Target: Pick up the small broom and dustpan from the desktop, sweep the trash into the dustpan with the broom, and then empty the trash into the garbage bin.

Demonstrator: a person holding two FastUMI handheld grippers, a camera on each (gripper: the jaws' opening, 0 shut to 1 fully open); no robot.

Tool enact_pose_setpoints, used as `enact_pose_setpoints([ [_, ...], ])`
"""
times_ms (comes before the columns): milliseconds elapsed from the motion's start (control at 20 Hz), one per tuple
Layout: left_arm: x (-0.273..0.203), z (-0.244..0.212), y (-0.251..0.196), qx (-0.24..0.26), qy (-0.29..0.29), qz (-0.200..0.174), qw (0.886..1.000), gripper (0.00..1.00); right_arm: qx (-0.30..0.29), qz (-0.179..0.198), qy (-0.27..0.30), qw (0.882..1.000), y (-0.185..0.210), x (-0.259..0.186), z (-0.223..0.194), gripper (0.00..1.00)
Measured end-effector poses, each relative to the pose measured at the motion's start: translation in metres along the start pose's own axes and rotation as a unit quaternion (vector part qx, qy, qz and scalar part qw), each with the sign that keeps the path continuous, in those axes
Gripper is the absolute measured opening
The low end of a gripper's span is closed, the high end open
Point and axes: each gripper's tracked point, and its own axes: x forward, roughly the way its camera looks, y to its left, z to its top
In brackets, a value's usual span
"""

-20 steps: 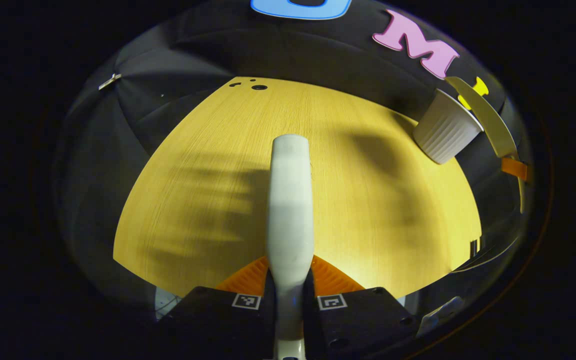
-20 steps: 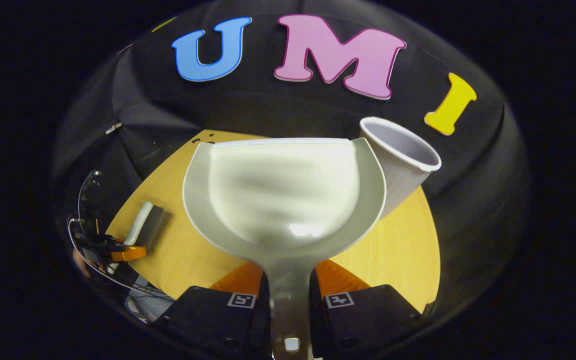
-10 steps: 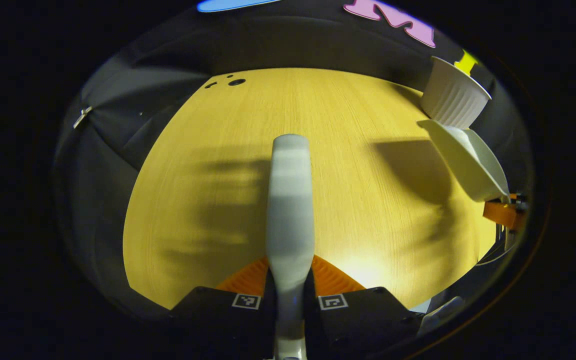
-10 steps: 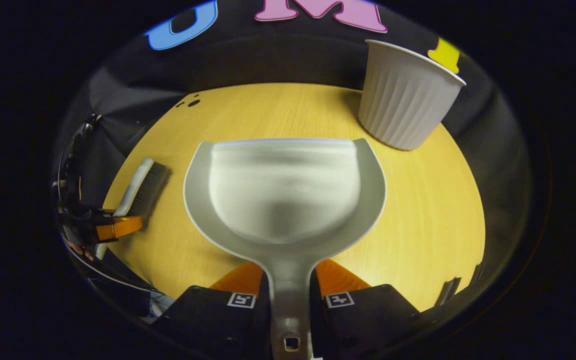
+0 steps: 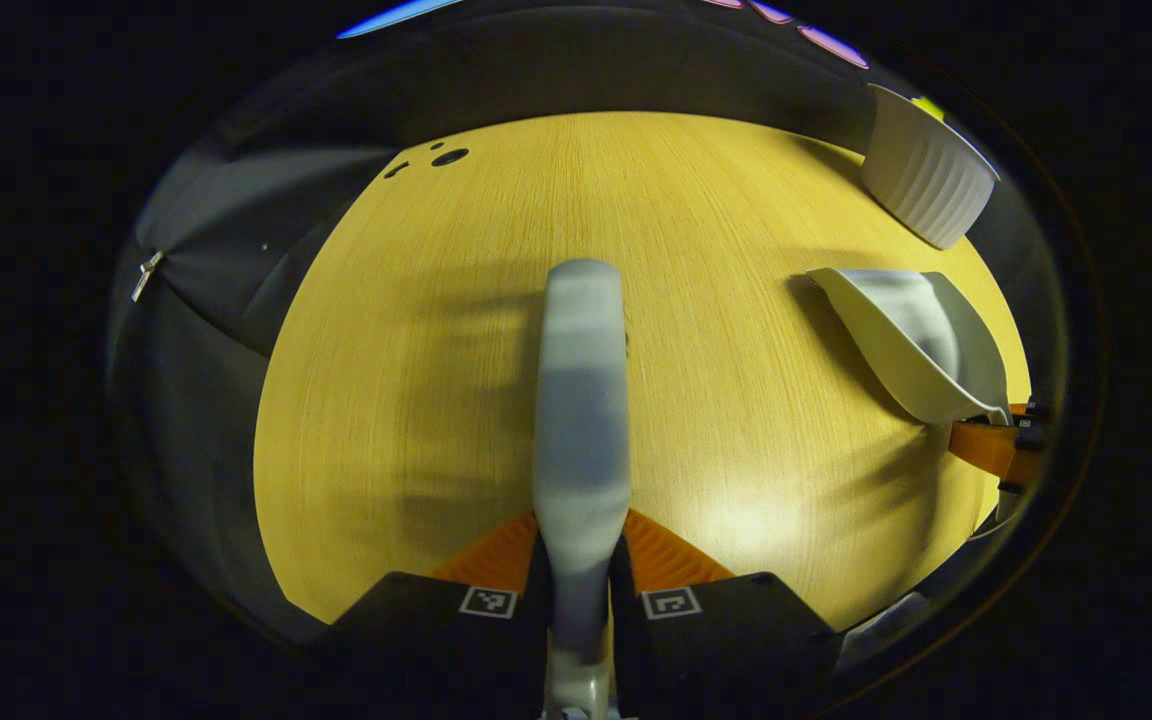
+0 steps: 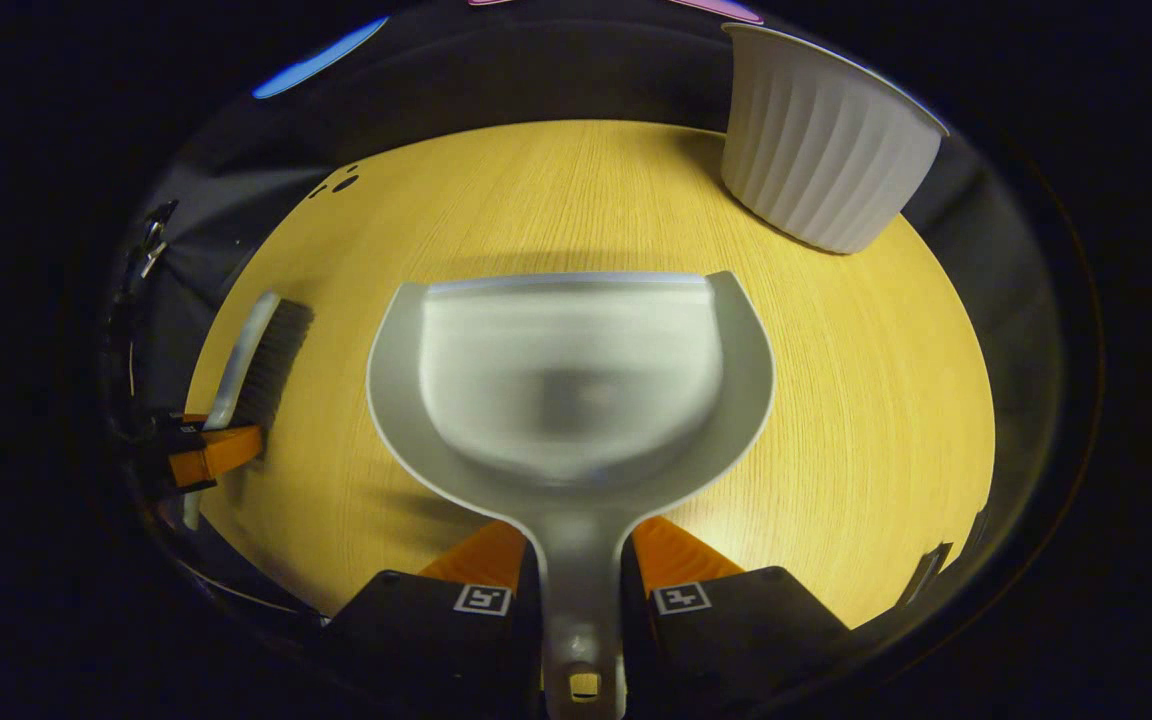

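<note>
My left gripper [image 5: 579,560] is shut on the handle of the small white broom [image 5: 581,400], which points forward over the wooden desktop [image 5: 416,350]. My right gripper [image 6: 579,560] is shut on the handle of the pale grey dustpan [image 6: 569,380], whose pan looks bare inside and hangs low over the wood. In the left gripper view the dustpan [image 5: 911,335] shows at the right, held by the orange-fingered right gripper [image 5: 996,445]. In the right gripper view the broom [image 6: 261,355] with dark bristles shows at the left, next to the left gripper [image 6: 201,455]. The white ribbed garbage bin [image 6: 821,140] stands beyond the dustpan, to its right.
The bin [image 5: 926,180] stands at the desktop's far right corner in the left gripper view. Small dark holes [image 5: 446,157] mark the far left of the wood. Black cloth walls close in the desk on all sides.
Both grippers have tilted downward. The dustpan has come away from the bin's mouth and lowered toward the desktop; the broom has lowered too.
</note>
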Motion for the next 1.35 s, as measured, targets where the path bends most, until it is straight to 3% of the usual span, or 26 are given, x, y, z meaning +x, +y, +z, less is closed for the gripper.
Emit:
enact_pose_setpoints([
  [50, -0.001, 0.002, 0.0, 0.001, -0.003, 0.001, 1.0, 0.29, -0.005, 0.008, 0.005, 1.0, 0.002, 0.001, -0.002, 0.41],
  [150, -0.006, 0.006, -0.003, 0.003, -0.011, -0.003, 1.0, 0.34, -0.007, 0.016, 0.001, 1.0, 0.003, 0.0, 0.001, 0.4],
  [200, -0.009, 0.008, -0.005, 0.0, -0.018, -0.011, 1.0, 0.41, -0.005, 0.024, 0.0, 1.0, 0.006, -0.003, 0.0, 0.46],
  [250, -0.013, 0.011, -0.009, -0.004, -0.025, -0.021, 0.999, 0.58, -0.002, 0.033, 0.001, 0.999, 0.01, -0.005, 0.0, 0.48],
  [300, -0.02, 0.015, -0.013, -0.009, -0.033, -0.031, 0.999, 0.65, -0.001, 0.038, 0.001, 0.999, 0.012, -0.007, 0.002, 0.66],
  [350, -0.034, 0.019, -0.013, -0.011, -0.044, -0.033, 0.998, 0.81, -0.003, 0.042, -0.004, 0.999, 0.013, -0.012, 0.005, 0.74],
  [400, -0.037, 0.022, -0.014, -0.01, -0.054, -0.033, 0.998, 0.96, -0.007, 0.04, -0.01, 0.999, 0.01, -0.017, 0.009, 0.96],
  [450, -0.048, 0.026, -0.014, -0.006, -0.068, -0.031, 0.997, 0.97, -0.01, 0.037, -0.022, 0.999, 0.006, -0.026, 0.014, 1.0],
  [650, -0.103, 0.036, -0.024, -0.008, -0.142, -0.047, 0.989, 0.97, 0.005, 0.033, -0.094, 0.995, -0.001, -0.078, 0.043, 1.0],
  [800, -0.154, 0.04, -0.037, -0.011, -0.204, -0.075, 0.976, 0.97, 0.014, 0.013, -0.18, 0.984, -0.015, -0.126, 0.07, 0.99],
  [950, -0.202, 0.039, -0.037, -0.029, -0.251, -0.065, 0.965, 0.97, 0.021, 0.001, -0.263, 0.965, -0.021, -0.181, 0.088, 1.0],
  [1150, -0.28, 0.05, -0.035, -0.022, -0.369, -0.051, 0.928, 0.96, 0.033, -0.008, -0.368, 0.929, -0.03, -0.259, 0.098, 0.99],
  [1350, -0.33, 0.047, -0.057, -0.004, -0.412, -0.067, 0.909, 0.96, 0.018, -0.04, -0.428, 0.903, -0.038, -0.328, 0.09, 0.99],
])
